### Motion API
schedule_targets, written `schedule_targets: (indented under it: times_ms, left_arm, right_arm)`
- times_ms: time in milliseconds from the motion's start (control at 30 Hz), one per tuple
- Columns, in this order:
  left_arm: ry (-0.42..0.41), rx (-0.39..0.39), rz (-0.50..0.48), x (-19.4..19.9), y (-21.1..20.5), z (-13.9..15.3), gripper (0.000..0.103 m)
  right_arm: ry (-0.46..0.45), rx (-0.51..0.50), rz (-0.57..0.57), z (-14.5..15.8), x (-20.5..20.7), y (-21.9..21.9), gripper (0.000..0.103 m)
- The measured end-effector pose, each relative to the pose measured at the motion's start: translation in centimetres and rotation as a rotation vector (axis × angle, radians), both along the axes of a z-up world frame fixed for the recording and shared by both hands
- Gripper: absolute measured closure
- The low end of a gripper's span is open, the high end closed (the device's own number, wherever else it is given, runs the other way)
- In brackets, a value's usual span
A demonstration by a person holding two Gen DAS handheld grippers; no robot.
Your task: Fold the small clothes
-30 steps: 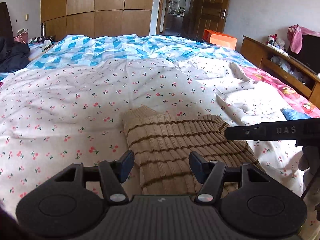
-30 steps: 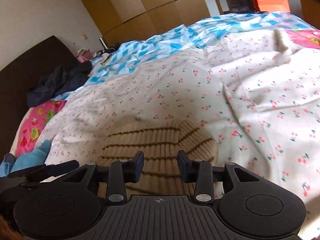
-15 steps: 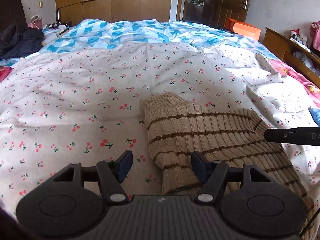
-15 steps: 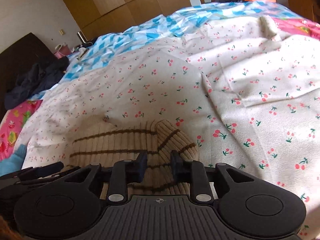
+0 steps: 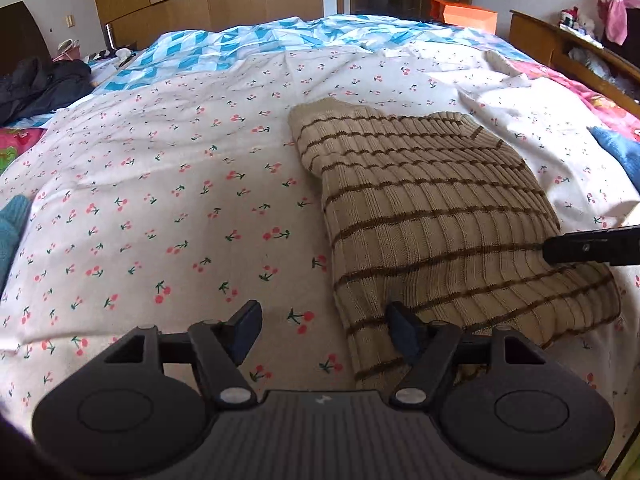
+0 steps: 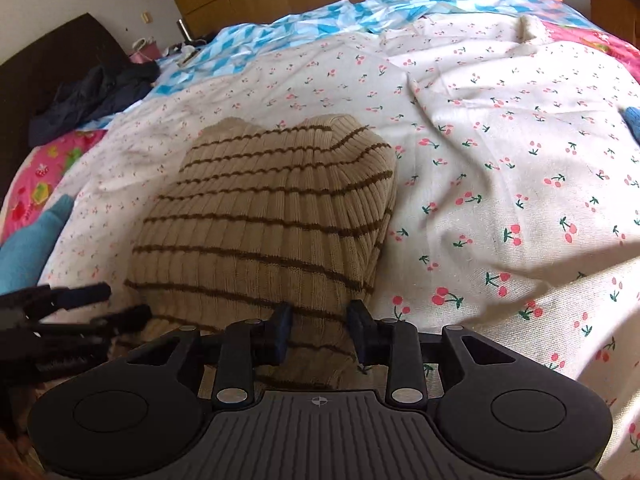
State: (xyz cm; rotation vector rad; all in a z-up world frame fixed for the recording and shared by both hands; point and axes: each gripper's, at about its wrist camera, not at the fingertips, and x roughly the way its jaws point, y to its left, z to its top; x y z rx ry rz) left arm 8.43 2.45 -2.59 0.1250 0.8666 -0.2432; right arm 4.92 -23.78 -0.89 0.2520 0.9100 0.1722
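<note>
A folded beige knit sweater with brown stripes (image 5: 432, 216) lies on the cherry-print sheet (image 5: 160, 200); it also shows in the right wrist view (image 6: 272, 216). My left gripper (image 5: 324, 328) is open and empty at the sweater's near left edge, its right finger resting over the knit. My right gripper (image 6: 320, 330) is open, and the sweater's near edge lies between its fingers. The right gripper's finger (image 5: 592, 246) reaches in from the right in the left wrist view. The left gripper's fingers (image 6: 72, 308) show at the left in the right wrist view.
A blue check cover (image 5: 240, 48) lies at the far end of the bed. Dark clothes (image 5: 40, 84) are heaped at the far left. Blue garments lie at the left (image 6: 32, 240) and right (image 5: 620, 152). A wooden shelf (image 5: 580, 48) stands at the right.
Both grippers have pulled back and shifted, the left one to the left of the sweater. The right gripper's jaws, narrower half a second ago, have opened wider. The sweater lies still.
</note>
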Motion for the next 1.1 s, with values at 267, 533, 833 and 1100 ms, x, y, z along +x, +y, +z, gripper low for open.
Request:
schedule_targets:
  times_ms: [267,533,833,1100]
  left_arm:
    - [0.010,-0.006,0.032,-1.7,0.3,0.8,0.029]
    - [0.034,0.004,0.033,-3.7,-0.2,0.2,0.029]
    - [0.055,-0.003,0.051,-4.8,-0.9,0.1,0.028]
    - [0.087,0.004,0.064,-5.3,-1.8,-0.2,0.028]
  right_arm:
    - [0.006,-0.029,-0.008,-0.2,-2.0,0.0,0.069]
    - [-0.023,-0.016,0.002,0.4,-4.0,0.3,0.067]
    - [-0.058,-0.008,0.009,0.9,-5.5,1.7,0.066]
    - [-0.106,-0.069,0.031,0.8,-6.9,3.1,0.064]
